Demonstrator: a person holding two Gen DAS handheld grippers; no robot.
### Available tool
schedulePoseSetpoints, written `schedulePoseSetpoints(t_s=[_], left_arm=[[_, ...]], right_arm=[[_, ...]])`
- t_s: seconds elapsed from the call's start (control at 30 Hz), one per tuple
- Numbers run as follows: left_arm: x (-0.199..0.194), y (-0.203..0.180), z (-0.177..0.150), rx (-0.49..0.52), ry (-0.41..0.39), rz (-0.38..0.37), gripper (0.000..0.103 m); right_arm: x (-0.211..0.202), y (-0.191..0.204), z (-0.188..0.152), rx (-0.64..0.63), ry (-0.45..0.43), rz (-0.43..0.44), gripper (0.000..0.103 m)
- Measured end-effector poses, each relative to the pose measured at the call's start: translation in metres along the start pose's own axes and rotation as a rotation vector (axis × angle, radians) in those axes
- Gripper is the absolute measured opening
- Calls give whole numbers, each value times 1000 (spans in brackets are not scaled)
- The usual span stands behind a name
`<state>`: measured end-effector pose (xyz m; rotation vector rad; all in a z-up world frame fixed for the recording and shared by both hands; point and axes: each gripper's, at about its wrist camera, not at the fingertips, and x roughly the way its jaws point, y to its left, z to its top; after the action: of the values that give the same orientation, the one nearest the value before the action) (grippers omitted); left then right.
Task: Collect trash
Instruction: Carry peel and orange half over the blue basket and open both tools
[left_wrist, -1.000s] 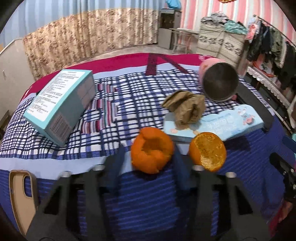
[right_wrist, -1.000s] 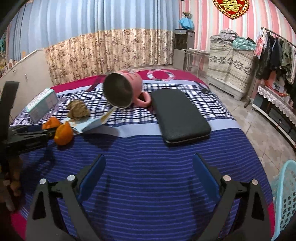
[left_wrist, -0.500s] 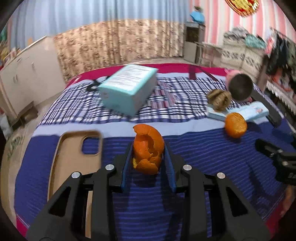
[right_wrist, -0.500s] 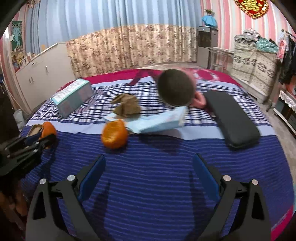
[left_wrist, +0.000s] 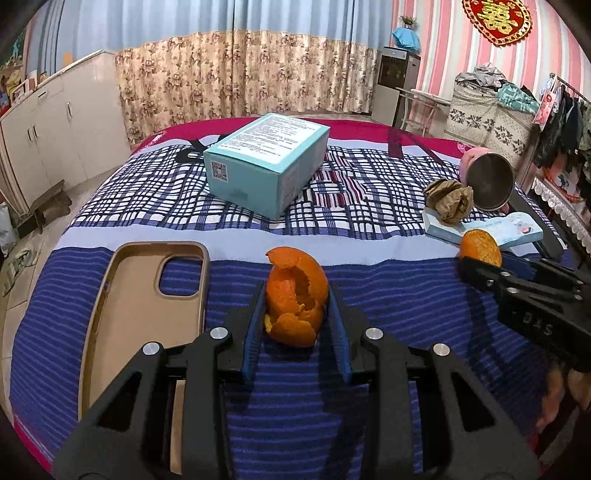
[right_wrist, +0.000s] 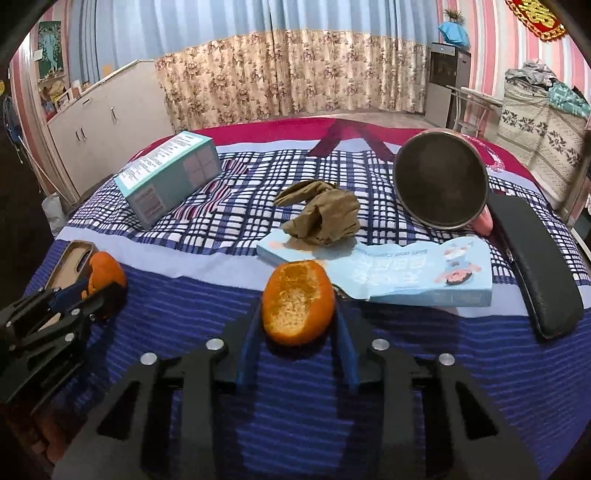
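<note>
Blue-padded fingers of the left tool (left_wrist: 297, 314) were clamped on a torn orange peel (left_wrist: 296, 297), pressing both its flanks, so that piece of trash was already secured just above the striped bed cover (left_wrist: 406, 295). The right tool (right_wrist: 297, 332) was closing around a second peel half (right_wrist: 298, 301), which sat between its jaws with the pale pith facing the camera; the pads looked to be at or very near the rind, though whether they pressed yet could not be told. To finish this step well, the squeeze probably needed to be gentle and centred — a hollow rind would likely buckle or slip out if pinched near its edge. The peel lay touching the front corner of a flat light-blue packet (right_wrist: 406, 273), so a straight lift seemed wiser than a drag, which might catch the packet. On that packet rested a crumpled brown paper wad (right_wrist: 321, 216) — likely the next trash. Further out lay a teal box (right_wrist: 170, 177), a tipped pink mug (right_wrist: 441, 184), a black case (right_wrist: 535, 266) and a phone case (left_wrist: 144, 306), which looked like things to leave alone.
</note>
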<state>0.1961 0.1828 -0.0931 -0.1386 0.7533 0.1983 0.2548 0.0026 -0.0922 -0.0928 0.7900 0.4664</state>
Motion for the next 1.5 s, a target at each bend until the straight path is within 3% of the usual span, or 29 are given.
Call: schedulePoseSetpoints(t_s=[0.13,0.3,0.53,0.7,0.83,1.07,1.3,1.5], left_arm=[[-1,0,1,3,-3,-18,32],[-16,-10,3,53,-69,-58,32],[-60,-58,16,139,-160,-135,32],[-89,-110,26,202,-216,-215,32],[-105,-146,28,248,-245,-264,32],[-119,-204,33,294,-271,-342,32],[-122,-251,35,320,-266,-407,32],[-122,-305,18,400,-270,-460,32]], right_arm=[[-32,-11,-12,36,-31,-8,34],[-92,-37,-32,116,-102,-71,34],[-189,-97,-59,224,-241,-281,34],[-236,-144,-83,309,-323,-388,34],[-259,-171,-95,333,-344,-466,34],[-289,-209,-112,428,-395,-528,34],[-309,-236,-132,440,-381,-639,34],[-326,-272,-157,529,-378,-684,34]])
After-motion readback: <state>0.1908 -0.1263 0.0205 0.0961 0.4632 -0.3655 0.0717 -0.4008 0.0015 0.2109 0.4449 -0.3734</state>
